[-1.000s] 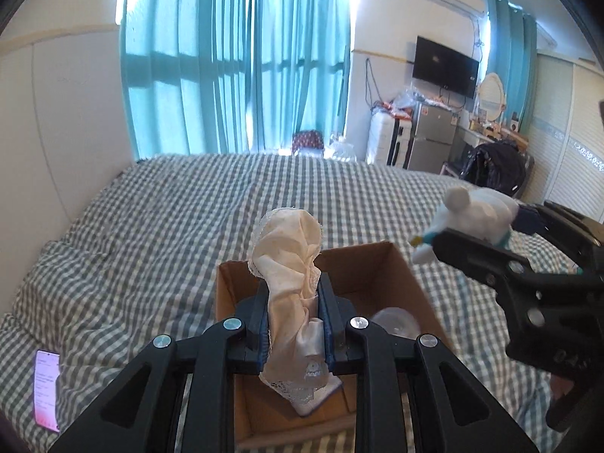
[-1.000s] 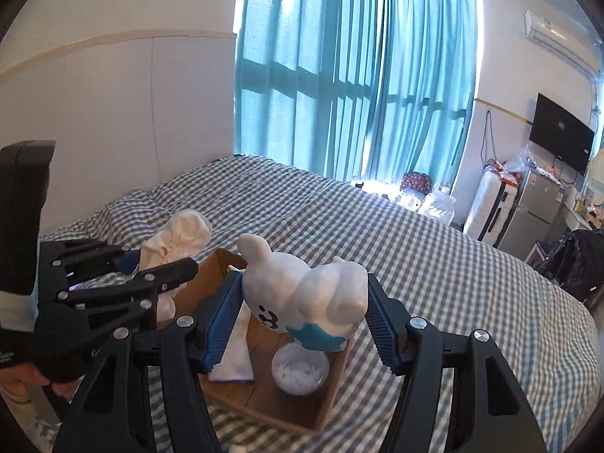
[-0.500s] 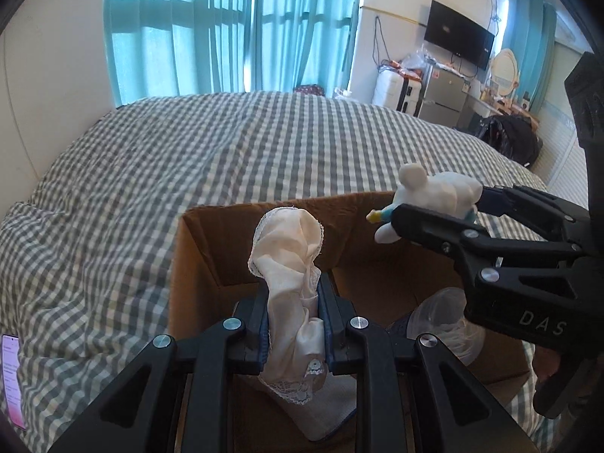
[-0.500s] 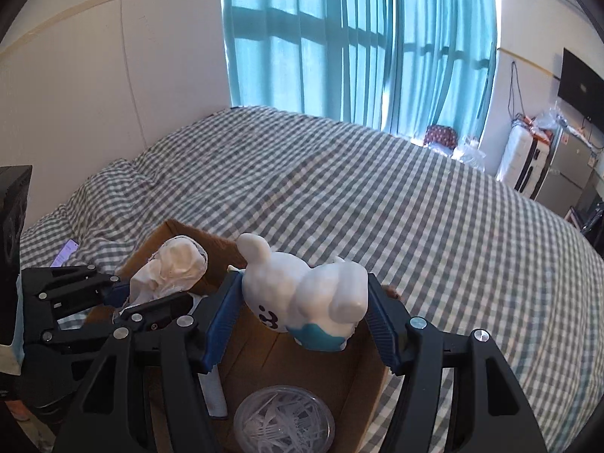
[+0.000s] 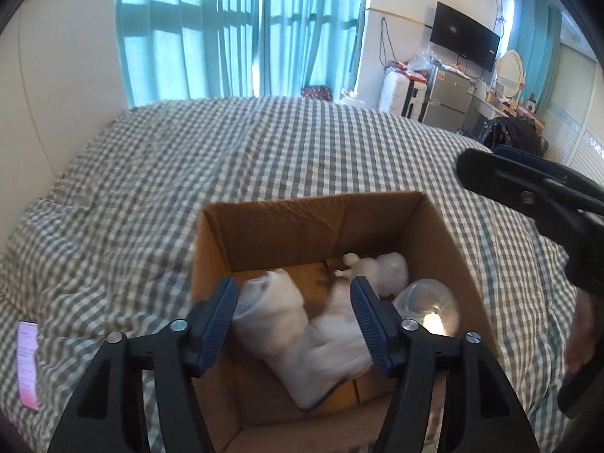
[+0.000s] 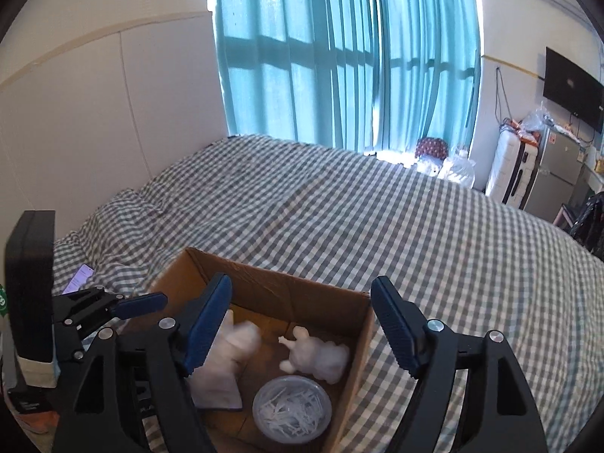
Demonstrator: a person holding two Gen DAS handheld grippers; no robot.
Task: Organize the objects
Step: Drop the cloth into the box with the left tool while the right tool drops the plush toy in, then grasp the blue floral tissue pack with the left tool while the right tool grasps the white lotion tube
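Note:
An open cardboard box (image 5: 287, 222) (image 6: 264, 279) sits on the checked bed. Inside lie a cream lace cloth (image 5: 287, 317) (image 6: 234, 343), blurred, a white bear figure (image 5: 381, 271) (image 6: 321, 355) on its side, and a round clear tub (image 5: 430, 305) (image 6: 290, 411) of white strips. My left gripper (image 5: 294, 321) is open and empty above the box's near left part, and it also shows in the right wrist view (image 6: 124, 305). My right gripper (image 6: 302, 324) is open and empty above the box. One of its fingers (image 5: 521, 185) shows at the right of the left wrist view.
The grey-and-white checked bed (image 5: 226, 151) (image 6: 377, 219) spreads all round the box. A phone with a pink lit screen (image 5: 28, 366) (image 6: 79, 279) lies on the bed at the left. Teal curtains (image 6: 339, 56), a suitcase (image 6: 509, 166) and a wall TV (image 5: 464, 41) stand beyond the bed.
Both grippers opened. The cream cloth left the left gripper and the white bear left the right gripper, and both now lie in the box. The right gripper rose away from the box.

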